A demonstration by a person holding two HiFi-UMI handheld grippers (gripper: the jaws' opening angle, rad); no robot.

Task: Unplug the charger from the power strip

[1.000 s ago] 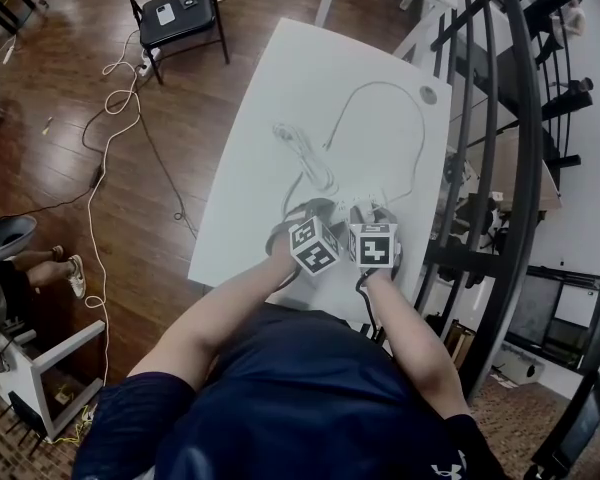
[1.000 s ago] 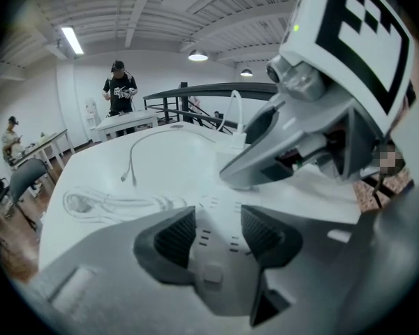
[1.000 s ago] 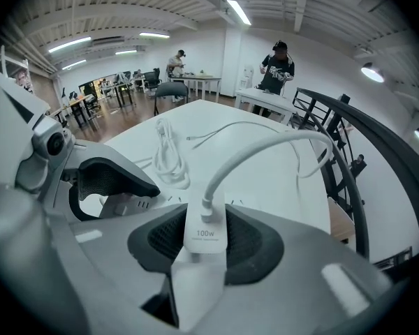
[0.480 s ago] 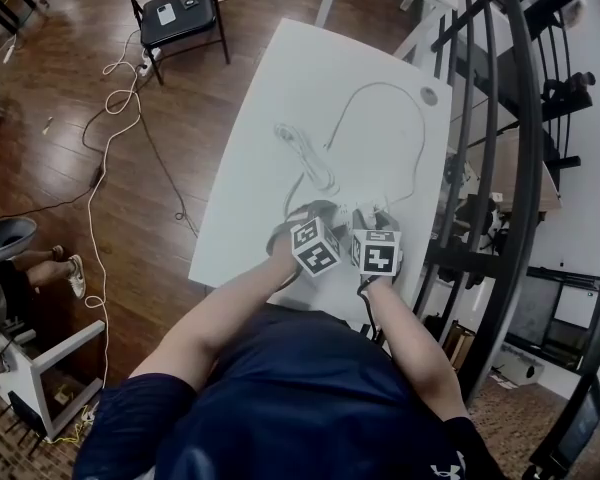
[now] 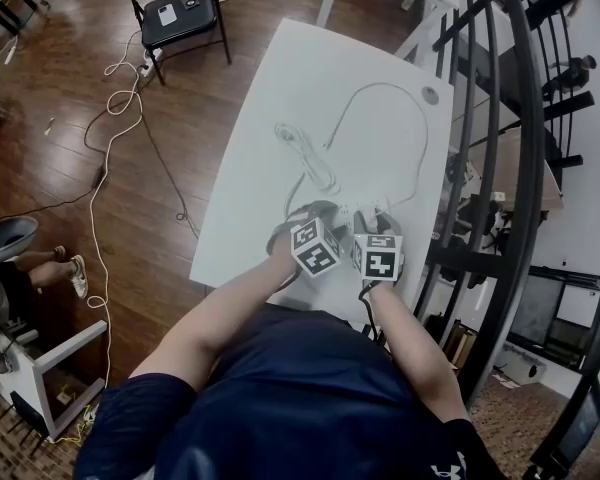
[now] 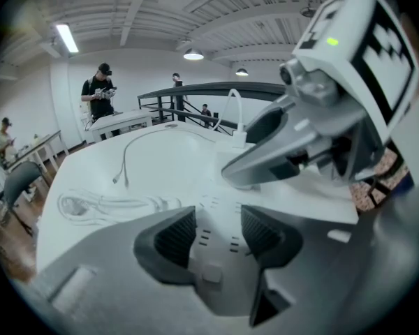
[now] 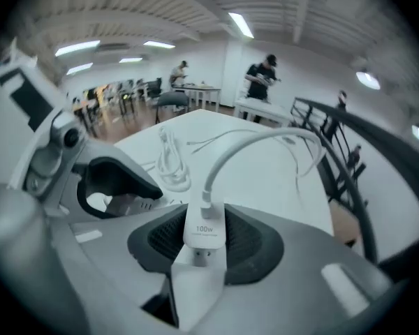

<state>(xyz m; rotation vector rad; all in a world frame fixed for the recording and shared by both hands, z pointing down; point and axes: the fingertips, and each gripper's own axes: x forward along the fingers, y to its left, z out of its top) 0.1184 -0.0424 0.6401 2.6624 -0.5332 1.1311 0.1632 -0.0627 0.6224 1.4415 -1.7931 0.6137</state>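
My right gripper (image 7: 206, 246) is shut on the white charger (image 7: 203, 225), marked 100w, whose prongs show bare below it. Its white cable (image 7: 246, 144) arcs up and away over the table. The charger stands apart from the white power strip (image 6: 216, 255), which lies between the pads of my left gripper (image 6: 218, 232); that gripper is shut on the strip's sides. In the head view both grippers sit side by side near the table's front edge, left (image 5: 316, 218) and right (image 5: 376, 223). The right gripper (image 6: 300, 145) hangs just above the strip's far end.
A coiled white cable (image 5: 305, 153) lies mid-table, and the charger's cable (image 5: 422, 138) loops toward the far right corner. The white table (image 5: 270, 78) ends at a black railing (image 5: 500, 168) on the right. A black chair (image 5: 175, 13) and floor cables (image 5: 110, 118) lie left.
The right gripper has tipped slightly back toward me with the charger in it. The left gripper has kept still on the strip.
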